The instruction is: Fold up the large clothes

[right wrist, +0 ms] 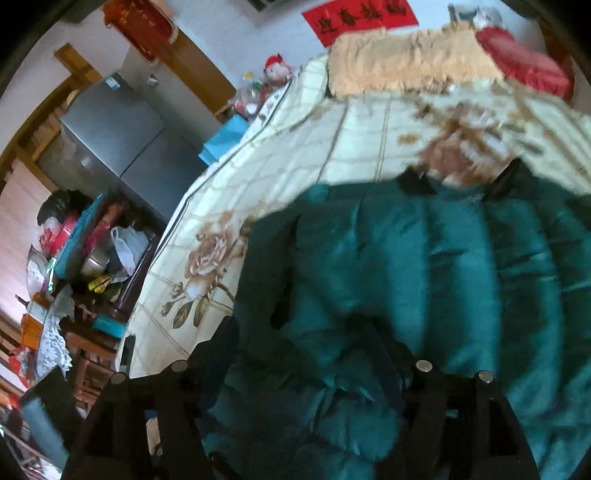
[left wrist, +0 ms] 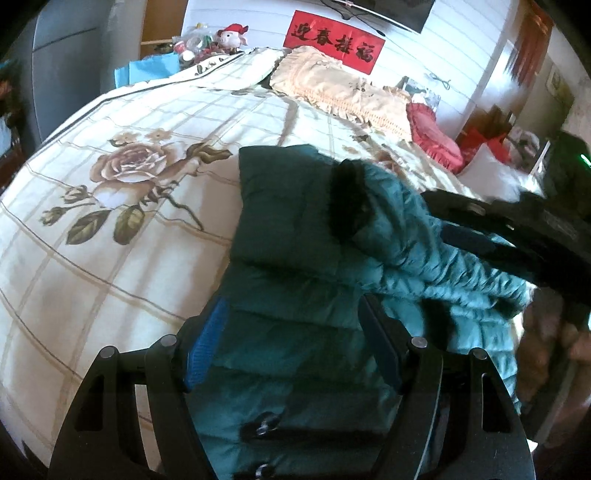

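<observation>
Floral bed (left wrist: 110,258) bears teal puffer jacket (left wrist: 295,295); left gripper (left wrist: 291,343), right gripper (right wrist: 314,354) both wide, unclamped.

We see a bed whose cream checked quilt (left wrist: 110,229) is printed with large brown roses. At its twelve o'clock end lie a beige fringed pillow (left wrist: 343,88) and, toward one o'clock, a red cushion (left wrist: 436,136). On the white wall (left wrist: 458,55) behind hangs a red banner (left wrist: 334,40) with black characters. At eleven o'clock a plush toy (left wrist: 232,35) sits among clutter. In the right wrist view, a grey refrigerator (right wrist: 122,144) stands at ten o'clock above a crowded side table (right wrist: 81,251).
</observation>
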A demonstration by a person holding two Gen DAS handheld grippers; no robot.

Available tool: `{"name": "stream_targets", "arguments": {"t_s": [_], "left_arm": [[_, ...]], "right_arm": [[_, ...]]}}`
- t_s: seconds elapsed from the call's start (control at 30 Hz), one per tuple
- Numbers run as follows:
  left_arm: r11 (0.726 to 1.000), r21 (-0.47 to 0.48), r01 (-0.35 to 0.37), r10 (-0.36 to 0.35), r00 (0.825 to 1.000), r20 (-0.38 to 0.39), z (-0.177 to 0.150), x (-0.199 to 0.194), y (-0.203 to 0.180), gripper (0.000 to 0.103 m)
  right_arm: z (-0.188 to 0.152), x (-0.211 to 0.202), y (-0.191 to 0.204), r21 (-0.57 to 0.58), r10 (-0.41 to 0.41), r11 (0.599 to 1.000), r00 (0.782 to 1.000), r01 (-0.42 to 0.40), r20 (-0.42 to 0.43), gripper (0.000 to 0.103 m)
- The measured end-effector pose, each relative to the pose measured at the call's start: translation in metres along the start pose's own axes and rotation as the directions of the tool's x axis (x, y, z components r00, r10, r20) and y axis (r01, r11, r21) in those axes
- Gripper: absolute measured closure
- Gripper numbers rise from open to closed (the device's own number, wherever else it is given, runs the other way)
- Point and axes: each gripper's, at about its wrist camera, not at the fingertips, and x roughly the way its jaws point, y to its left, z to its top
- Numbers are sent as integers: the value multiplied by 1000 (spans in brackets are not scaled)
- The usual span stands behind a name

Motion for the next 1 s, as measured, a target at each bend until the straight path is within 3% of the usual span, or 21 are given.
{"name": "stream_targets", "arguments": {"t_s": [0.13,0.37,0.57,0.63,0.7,0.77,1.0], "left_arm": [[1000,3,21,-21,999,25,16,1,-12,30],[999,40,-14,14,1000,15,44,33,-43,30],[997,68,-31,36,996,-82,50,84,-65,30],[991,119,-57,64,996,-63,50,91,-74,38],[985,151,-87,93,995,-30,50,90,-80,72],[985,157,-70,73,997,-13,53,83,-82,83],[983,177,-47,28,994,108,79,34,-71,88]], "right_arm": [[-5,-52,-9,-22,-32,999,998,34,60,34],[-31,-131,-54,31,-114,993,984,110,136,33],[-56,-174,-95,126,-170,981,970,149,172,32],[-60,-184,-105,145,-190,975,965,166,178,32],[-63,-194,-113,161,-216,969,958,186,190,32],[-66,-202,-119,181,-233,964,951,197,204,32],[-53,-196,-138,253,-277,942,935,219,221,32]]}}
